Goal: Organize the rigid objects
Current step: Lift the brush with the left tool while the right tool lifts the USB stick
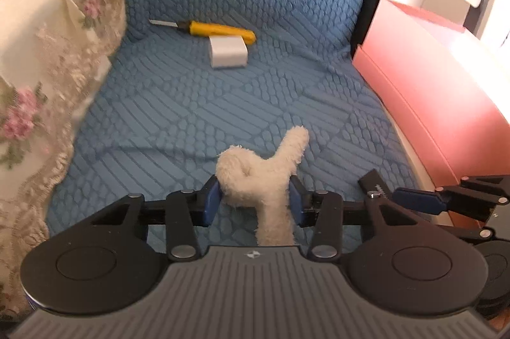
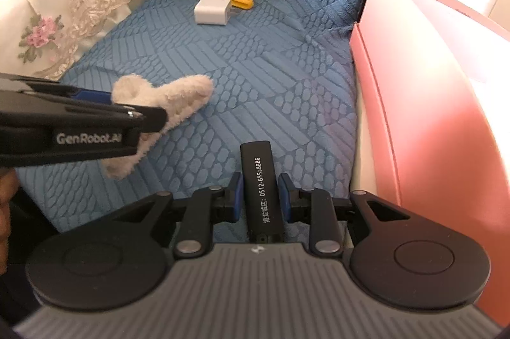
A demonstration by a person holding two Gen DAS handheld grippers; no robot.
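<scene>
Holding two things at once, I have a black rectangular lighter-like stick with white printed digits (image 2: 258, 189) pinched between the blue pads of the right gripper (image 2: 259, 195), low in the middle of the right wrist view. The left gripper (image 1: 255, 200) has its pads pressed against the sides of a cream fluffy plush piece with two stubby limbs (image 1: 264, 176), at the lower centre of the left wrist view; from the right wrist view the same plush (image 2: 165, 103) sticks out past the left fingers (image 2: 92, 97) at mid left.

My judgement is that the step in hand is carrying the black stick to the pink cardboard box (image 2: 430, 116) along the right edge. To do it well I would keep the pinch firm, lift clear of the box's near wall, and let go only once the stick is over the opening, which I cannot see into from here.

Still lying on the blue textured sofa cover (image 1: 223, 116), upper centre, are a yellow utility knife with its blade out (image 1: 220, 30) and a white cube-shaped charger plug (image 1: 228, 54), touching each other. The plush is soft, so I doubt it belongs with them.
</scene>
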